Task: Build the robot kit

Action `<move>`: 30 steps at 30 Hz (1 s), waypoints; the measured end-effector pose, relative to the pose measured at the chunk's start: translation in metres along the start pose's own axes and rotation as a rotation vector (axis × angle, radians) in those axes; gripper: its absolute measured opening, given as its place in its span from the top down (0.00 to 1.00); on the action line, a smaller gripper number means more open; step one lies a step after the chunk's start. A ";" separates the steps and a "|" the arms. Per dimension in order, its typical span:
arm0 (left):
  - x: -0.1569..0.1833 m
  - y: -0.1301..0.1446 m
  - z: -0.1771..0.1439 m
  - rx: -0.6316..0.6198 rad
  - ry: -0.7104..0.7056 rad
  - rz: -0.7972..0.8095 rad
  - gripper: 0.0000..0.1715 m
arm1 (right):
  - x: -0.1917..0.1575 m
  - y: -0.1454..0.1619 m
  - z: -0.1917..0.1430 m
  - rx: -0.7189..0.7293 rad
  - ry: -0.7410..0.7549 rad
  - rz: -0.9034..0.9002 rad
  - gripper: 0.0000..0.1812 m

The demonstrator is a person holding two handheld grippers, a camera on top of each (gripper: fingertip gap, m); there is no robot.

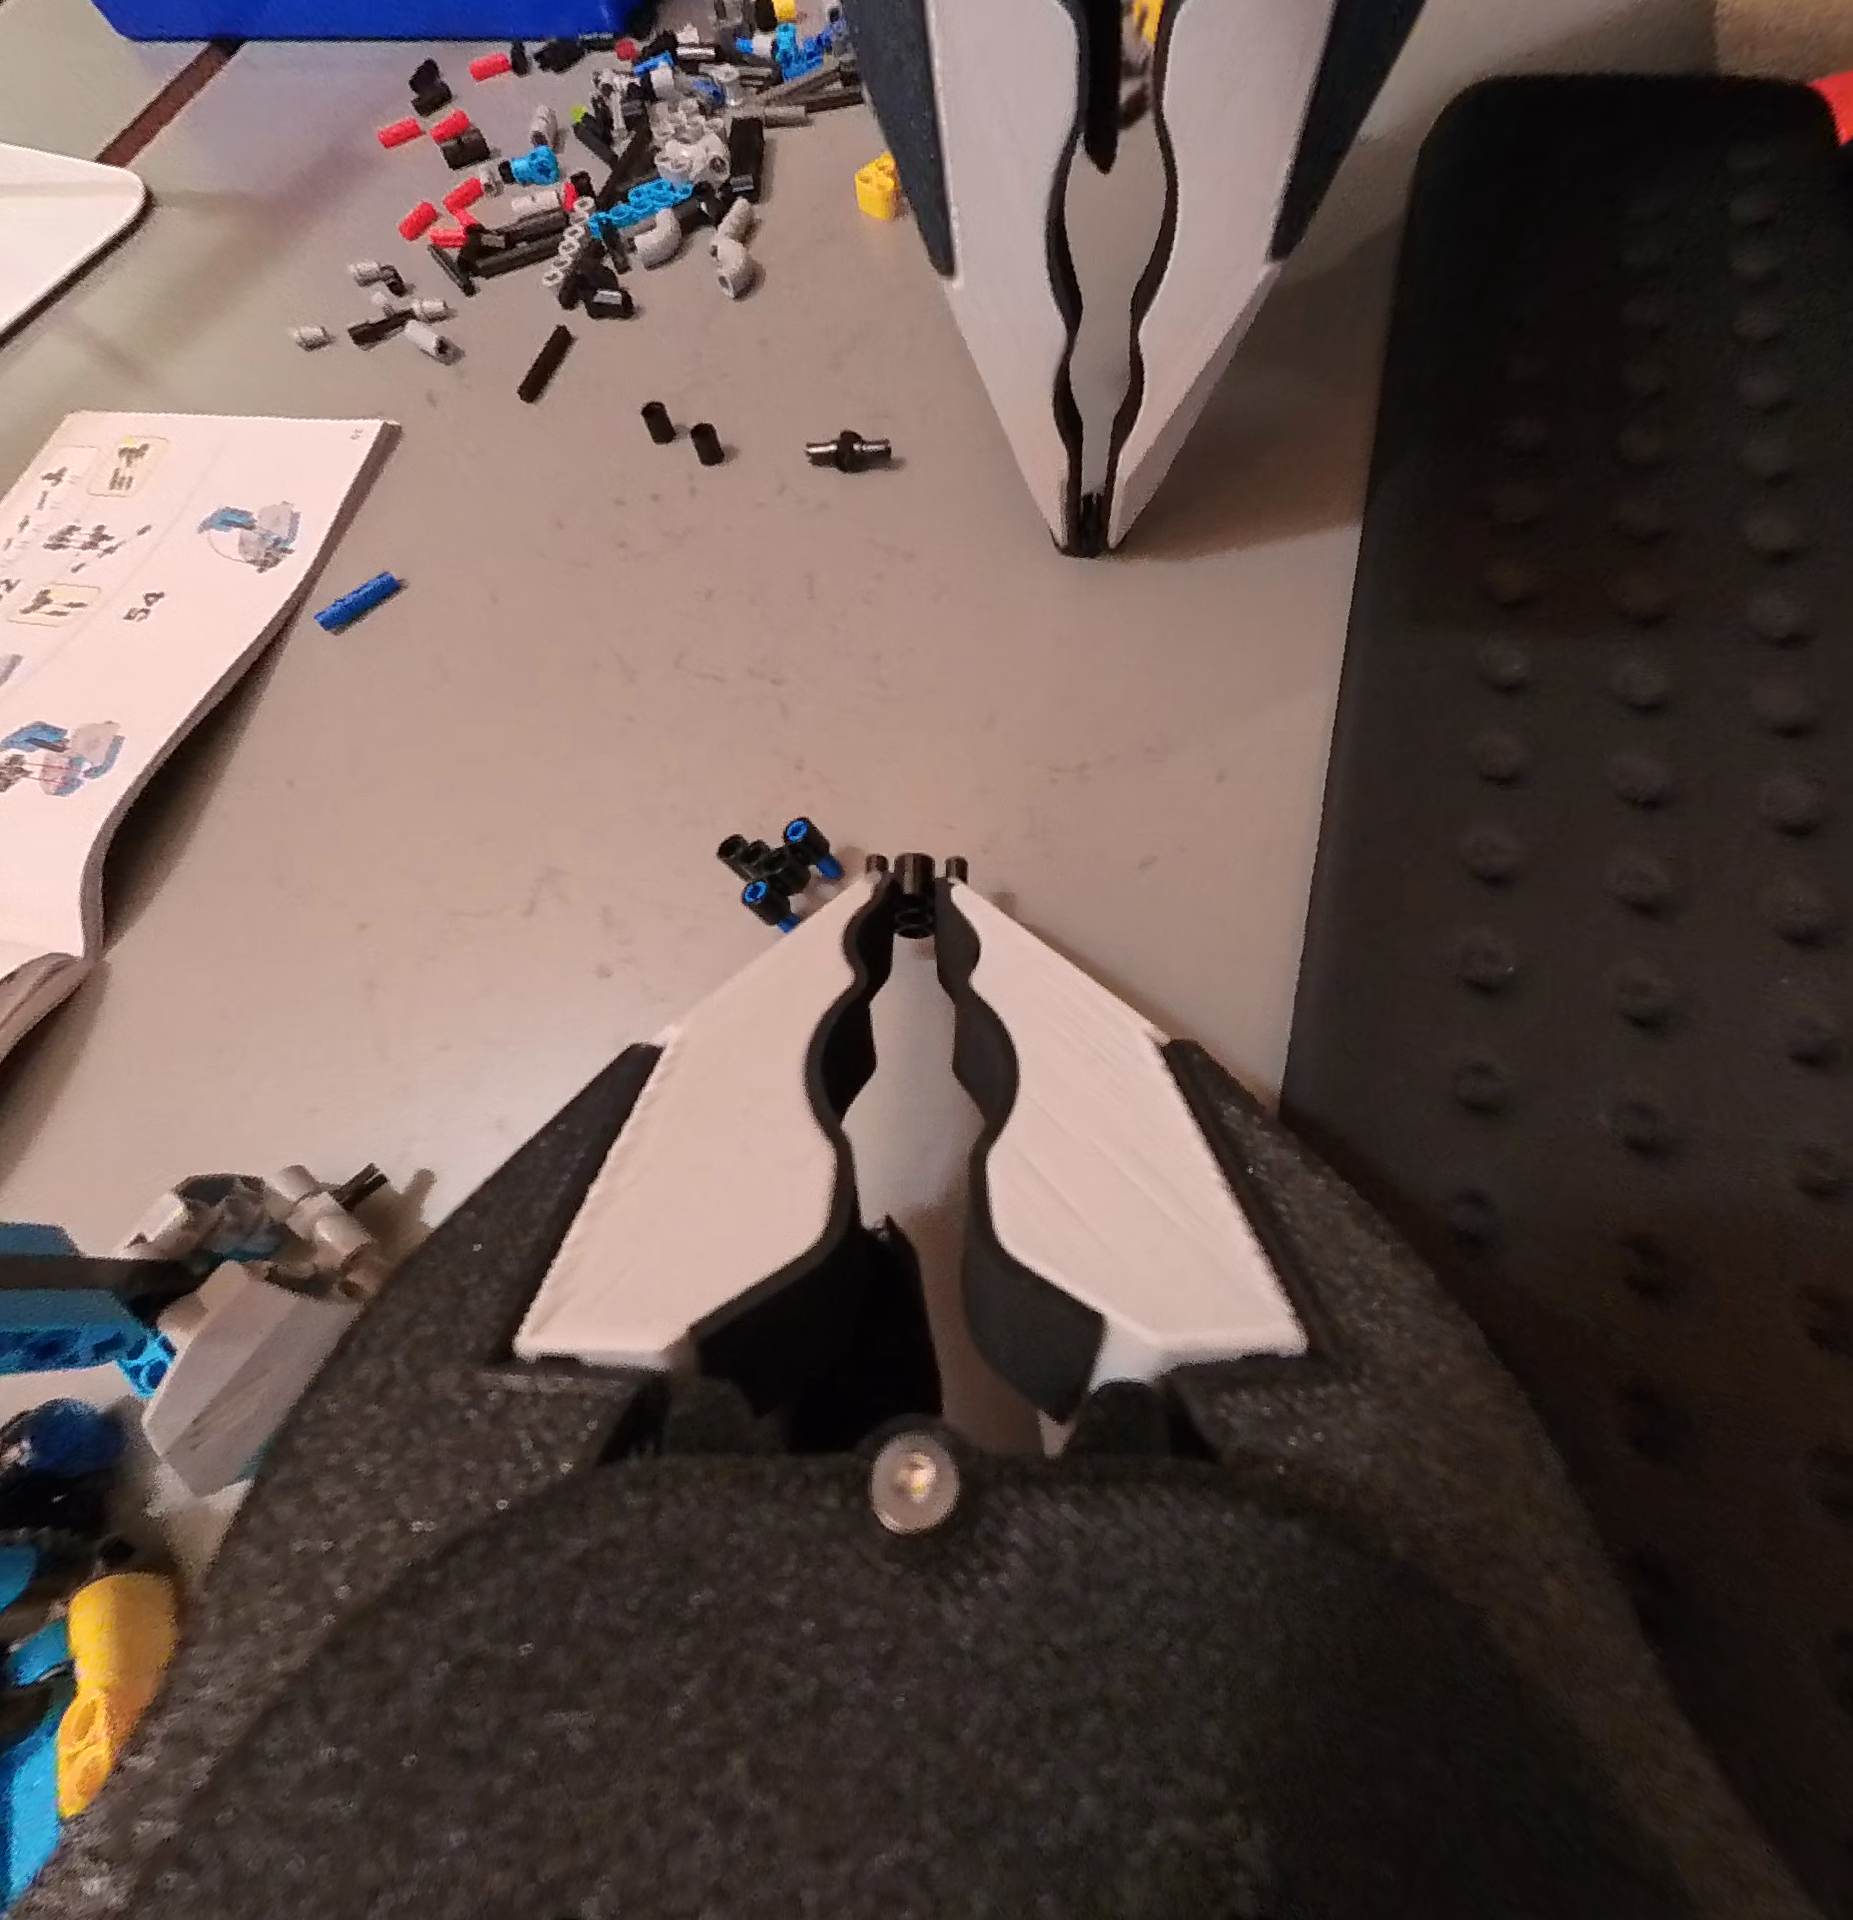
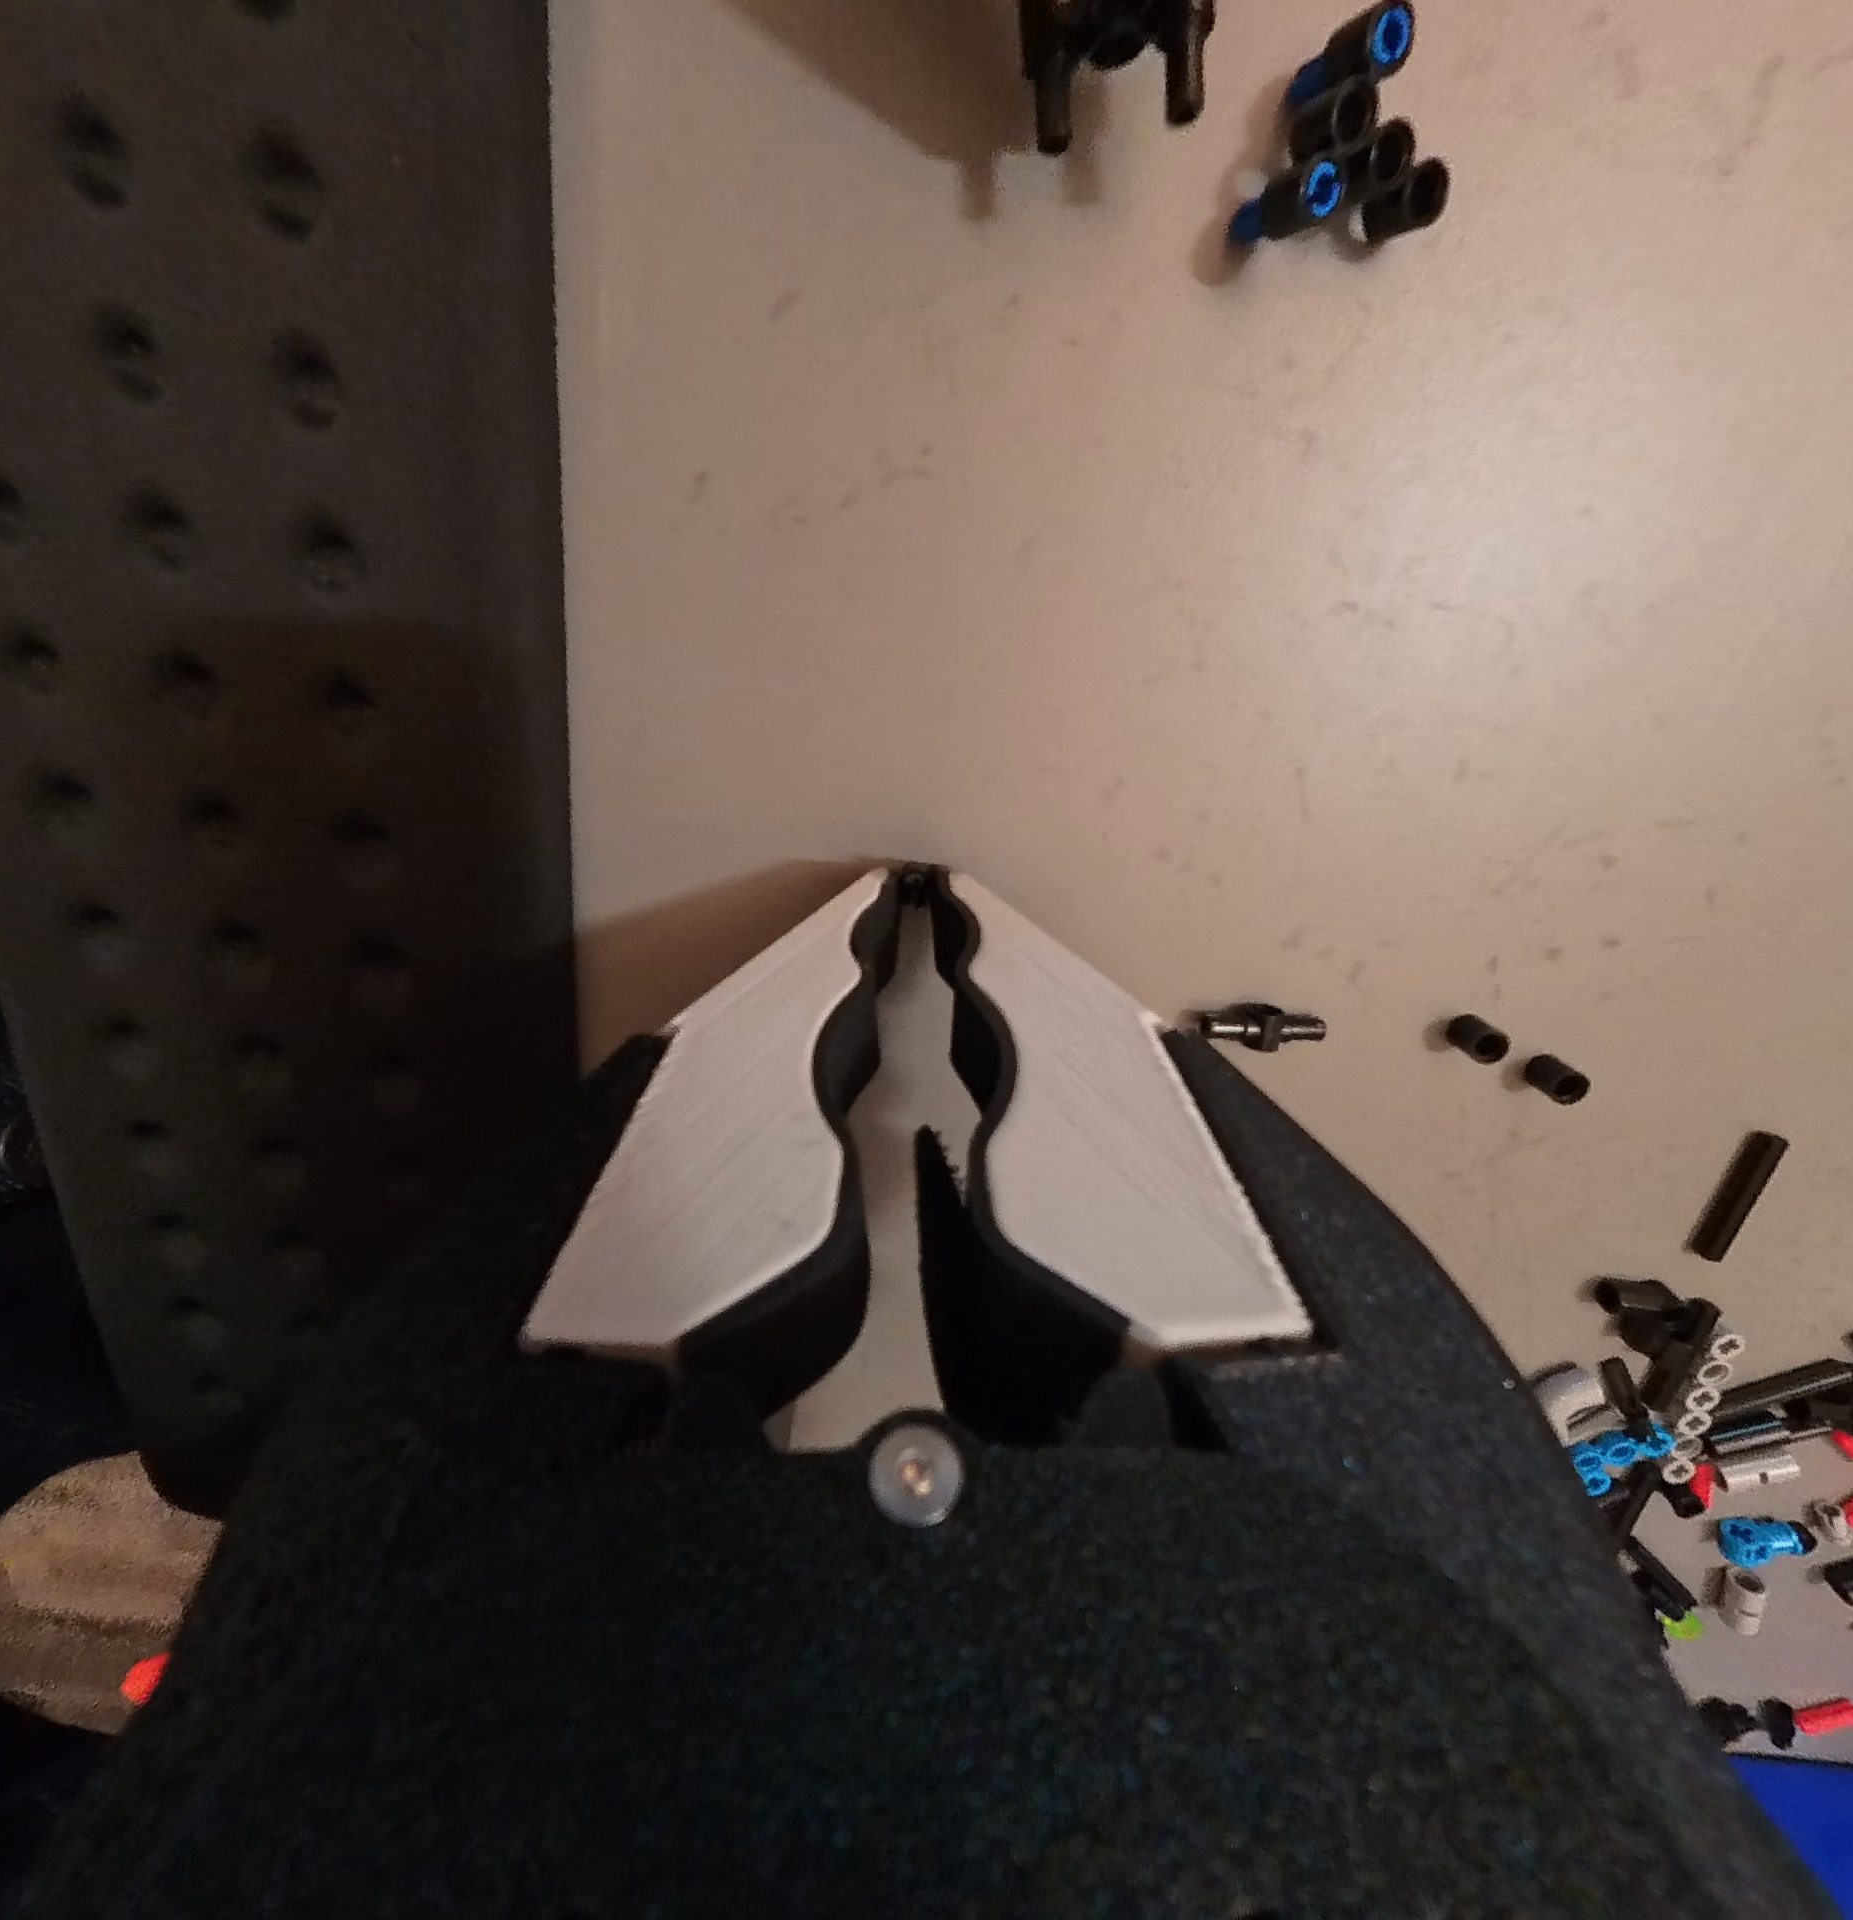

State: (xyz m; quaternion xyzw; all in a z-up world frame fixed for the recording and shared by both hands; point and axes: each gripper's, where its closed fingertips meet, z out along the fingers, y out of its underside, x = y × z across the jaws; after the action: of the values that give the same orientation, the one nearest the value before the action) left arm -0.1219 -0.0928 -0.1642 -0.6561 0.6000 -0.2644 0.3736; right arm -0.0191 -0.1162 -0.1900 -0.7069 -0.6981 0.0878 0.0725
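Left tongs (image 1: 911, 894) pinching a black connector piece (image 1: 911, 878); right tongs (image 2: 911, 883) clamped on a small black pin (image 2: 911, 885). Keep both squeezes firm above the counter (image 1: 693, 675).

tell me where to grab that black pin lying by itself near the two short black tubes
Grip the black pin on one of its smooth ends, beside the raised collar at its middle. It lies flat on the table with bare space all round, so come straight down from above, gripper fingers set across its length. The two short tubes sit apart from it and should not interfere.
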 end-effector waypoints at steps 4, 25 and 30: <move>-0.002 -0.007 -0.004 0.043 -0.004 -0.018 0.96 | 0.003 -0.002 -0.003 0.012 0.019 0.003 0.98; -0.013 -0.068 -0.048 0.389 -0.198 0.094 0.96 | 0.031 -0.128 -0.079 1.102 -0.419 0.599 0.98; -0.015 -0.060 -0.040 0.330 -0.207 0.099 0.96 | 0.035 -0.117 -0.073 1.027 -0.383 0.588 0.98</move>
State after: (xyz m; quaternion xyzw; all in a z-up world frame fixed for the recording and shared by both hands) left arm -0.1206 -0.0846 -0.0914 -0.5793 0.5386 -0.2714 0.5483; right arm -0.1167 -0.0781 -0.0932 -0.7159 -0.3436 0.5541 0.2496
